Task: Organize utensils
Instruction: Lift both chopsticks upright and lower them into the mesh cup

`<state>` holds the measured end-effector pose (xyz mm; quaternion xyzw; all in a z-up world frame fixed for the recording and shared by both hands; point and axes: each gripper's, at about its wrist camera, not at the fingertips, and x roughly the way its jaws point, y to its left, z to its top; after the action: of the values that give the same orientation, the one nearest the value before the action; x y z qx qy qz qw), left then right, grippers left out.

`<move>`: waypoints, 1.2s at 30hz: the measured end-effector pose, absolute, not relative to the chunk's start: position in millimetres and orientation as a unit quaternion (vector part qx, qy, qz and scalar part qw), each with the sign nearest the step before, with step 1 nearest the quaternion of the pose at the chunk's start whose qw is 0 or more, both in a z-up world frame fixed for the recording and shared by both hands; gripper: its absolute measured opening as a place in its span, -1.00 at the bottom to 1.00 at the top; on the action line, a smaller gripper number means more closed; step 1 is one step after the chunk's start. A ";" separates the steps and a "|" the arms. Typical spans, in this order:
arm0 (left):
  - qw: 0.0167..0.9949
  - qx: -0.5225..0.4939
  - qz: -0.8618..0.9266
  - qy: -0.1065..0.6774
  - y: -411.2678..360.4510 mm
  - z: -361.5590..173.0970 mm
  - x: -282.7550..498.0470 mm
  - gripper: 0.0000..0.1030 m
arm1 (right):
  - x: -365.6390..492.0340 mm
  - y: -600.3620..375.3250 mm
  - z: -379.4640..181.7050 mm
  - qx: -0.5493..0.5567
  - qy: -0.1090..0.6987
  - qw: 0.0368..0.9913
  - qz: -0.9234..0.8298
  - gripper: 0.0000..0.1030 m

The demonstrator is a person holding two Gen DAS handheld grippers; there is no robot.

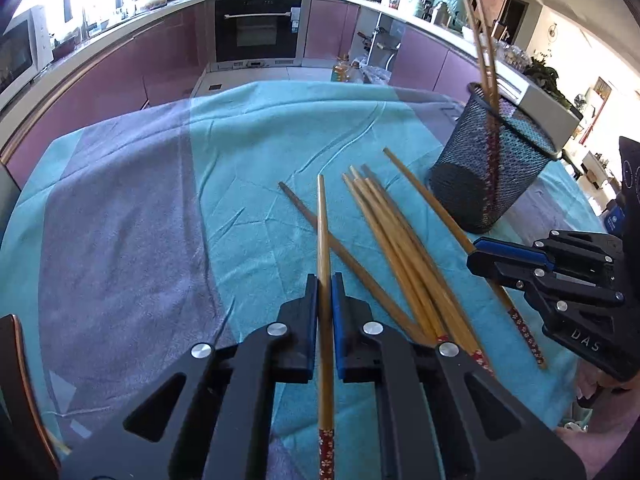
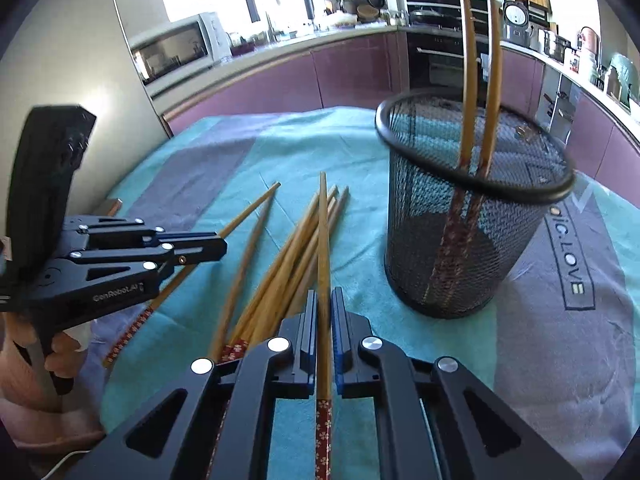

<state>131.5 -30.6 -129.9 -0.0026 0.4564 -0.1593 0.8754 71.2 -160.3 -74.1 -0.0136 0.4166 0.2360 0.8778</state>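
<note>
My left gripper [image 1: 324, 282] is shut on a bamboo chopstick [image 1: 323, 232] that points forward along its fingers. My right gripper [image 2: 324, 298] is shut on another chopstick [image 2: 323, 240] the same way. Each gripper also shows in the other's view, the right one [image 1: 476, 254] and the left one [image 2: 222, 244]. Several loose chopsticks [image 1: 396, 240] with red patterned ends lie in a pile on the cloth, also in the right wrist view [image 2: 280, 264]. A black mesh cup [image 2: 468, 216] stands to the right, upright, with two chopsticks [image 2: 478, 80] in it. It also shows in the left wrist view [image 1: 492, 168].
The table is covered by a teal and grey cloth [image 1: 160, 200]. Kitchen counters with an oven [image 1: 258, 30] and a microwave [image 2: 176, 46] run behind the table. A bottle [image 1: 342, 70] stands beyond the table's far edge.
</note>
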 end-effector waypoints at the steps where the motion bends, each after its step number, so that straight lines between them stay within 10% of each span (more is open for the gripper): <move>1: 0.876 -0.007 -0.167 0.451 -30.0 -124.1 129.4 -0.86 | 69.8 -161.6 -70.3 -0.013 0.412 0.880 0.237 -0.89; 36: 0.910 -0.076 -0.316 0.256 -51.2 61.7 109.3 -0.86 | 51.7 -239.3 64.8 0.028 0.229 0.946 0.227 -0.89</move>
<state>109.3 -51.2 61.7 -0.0757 0.2560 -0.3161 0.9104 51.7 -239.3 64.8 0.0280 0.2287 0.2272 0.9462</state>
